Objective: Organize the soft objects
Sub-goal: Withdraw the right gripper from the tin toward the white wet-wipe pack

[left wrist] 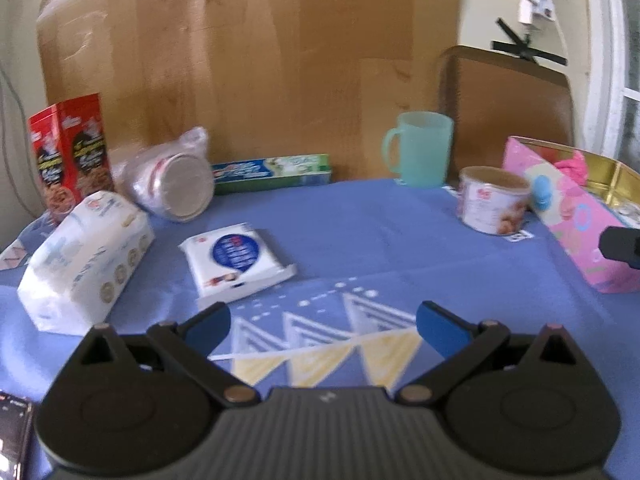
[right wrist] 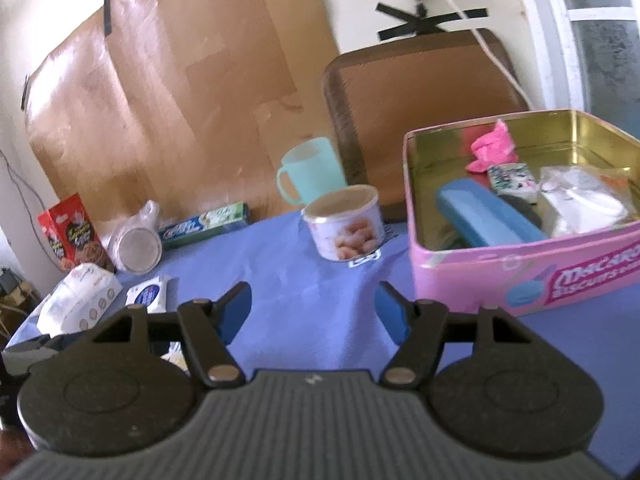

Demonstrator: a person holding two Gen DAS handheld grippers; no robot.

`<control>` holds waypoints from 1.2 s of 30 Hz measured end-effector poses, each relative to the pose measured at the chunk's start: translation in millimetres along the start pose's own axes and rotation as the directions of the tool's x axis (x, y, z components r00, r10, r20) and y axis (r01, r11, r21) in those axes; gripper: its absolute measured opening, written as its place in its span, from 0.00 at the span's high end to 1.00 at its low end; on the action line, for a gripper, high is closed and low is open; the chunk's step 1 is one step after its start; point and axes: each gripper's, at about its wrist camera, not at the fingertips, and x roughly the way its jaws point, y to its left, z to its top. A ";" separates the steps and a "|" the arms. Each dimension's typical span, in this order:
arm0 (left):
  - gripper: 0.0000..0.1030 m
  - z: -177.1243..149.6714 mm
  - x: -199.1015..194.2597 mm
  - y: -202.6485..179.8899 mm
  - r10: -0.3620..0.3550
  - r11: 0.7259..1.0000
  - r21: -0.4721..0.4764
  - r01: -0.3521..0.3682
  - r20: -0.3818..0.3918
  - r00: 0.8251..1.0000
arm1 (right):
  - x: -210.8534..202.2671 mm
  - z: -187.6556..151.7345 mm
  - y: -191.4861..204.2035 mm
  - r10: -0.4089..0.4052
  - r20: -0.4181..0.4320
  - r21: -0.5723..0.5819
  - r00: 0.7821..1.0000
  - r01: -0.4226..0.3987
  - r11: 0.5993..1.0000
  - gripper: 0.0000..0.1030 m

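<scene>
A flat white wipes pack [left wrist: 236, 262] with a blue label lies on the blue tablecloth [left wrist: 360, 232], just beyond my left gripper [left wrist: 324, 322], which is open and empty. Left of it lies a bulky white tissue pack [left wrist: 86, 256]. In the right wrist view the wipes pack [right wrist: 147, 294] and tissue pack [right wrist: 82, 298] sit at far left. My right gripper [right wrist: 314, 308] is open and empty over bare cloth. To its right stands a pink tin [right wrist: 528, 276] holding a pink cloth [right wrist: 490, 150], a blue case [right wrist: 486, 216], a small pack and a clear bag.
At the back stand a red cookie box [left wrist: 70, 156], a bagged round container [left wrist: 176, 180], a long toothpaste box [left wrist: 276, 172], a teal mug [left wrist: 422, 150] and a snack can [left wrist: 492, 200]. Cardboard covers the wall. A chair back [right wrist: 416, 116] rises behind the table.
</scene>
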 end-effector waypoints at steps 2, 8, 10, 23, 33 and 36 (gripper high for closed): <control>0.00 -4.7 -1.5 14.0 0.029 0.999 -0.023 -0.029 0.013 0.999 | 6.2 -1.3 6.0 0.014 -0.020 -0.025 1.000 -0.015 1.000 0.32; 0.00 -33.0 -22.5 84.2 0.230 0.939 -0.288 -0.189 0.113 0.967 | 38.9 -4.6 46.2 0.106 -0.111 -0.187 0.988 -0.126 0.974 0.28; 0.00 -40.4 -29.9 107.8 0.234 0.890 -0.428 -0.159 0.130 0.963 | 55.4 -7.3 67.7 0.137 -0.135 -0.262 0.981 -0.169 0.950 0.26; 0.00 -44.0 -38.9 118.6 0.371 0.813 -0.537 -0.226 0.178 0.911 | 171.1 -12.3 176.3 0.298 -0.302 -0.417 0.906 -0.406 0.813 0.16; 0.00 -40.1 -31.9 102.1 0.368 0.856 -0.447 -0.261 0.172 0.914 | 147.6 -26.5 154.5 0.225 -0.333 -0.472 0.916 -0.369 0.801 0.25; 0.00 -38.3 -28.4 97.2 0.357 0.872 -0.413 -0.264 0.165 0.919 | 106.1 -34.3 118.7 0.227 -0.326 -0.475 0.918 -0.367 0.800 0.25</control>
